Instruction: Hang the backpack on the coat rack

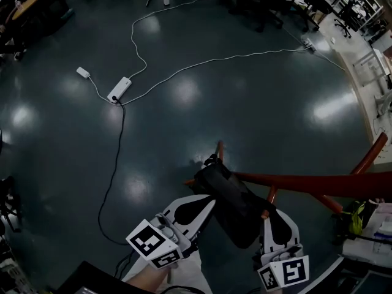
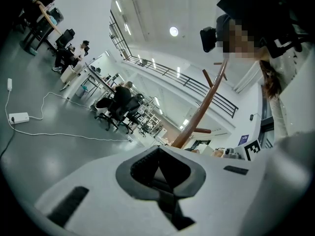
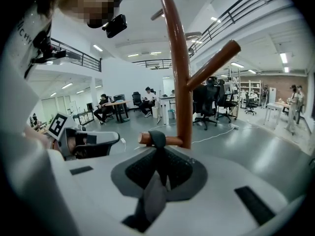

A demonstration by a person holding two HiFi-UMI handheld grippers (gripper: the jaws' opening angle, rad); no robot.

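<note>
Head view, looking steeply down: a dark glossy floor (image 1: 184, 103) fills the field. The red-brown wooden coat rack (image 1: 306, 184) enters from 3 o'clock and reaches toward the lower centre. The black backpack (image 1: 229, 204) hangs against the rack at about 5 o'clock from the picture's centre, off the floor and between the two grippers. The left gripper (image 1: 203, 206) meets the bag from its 8 o'clock side and the right gripper (image 1: 269, 216) from its 4 o'clock side. Left gripper view: the jaws are pressed together on a black strap (image 2: 172, 208), which runs from the pads back toward the camera at 6 o'clock. Right gripper view: the jaws are closed, pinching a dark grey carry loop (image 3: 157, 137). The loop rises to 12 o'clock of the pads and passes over a short horizontal peg (image 3: 173, 141) of the rack, just beside the upright pole (image 3: 181, 73). On the floor at 10 o'clock in the head view, well apart from the rack, lie a white power strip (image 1: 119, 89) and its white cable (image 1: 184, 69).
</note>
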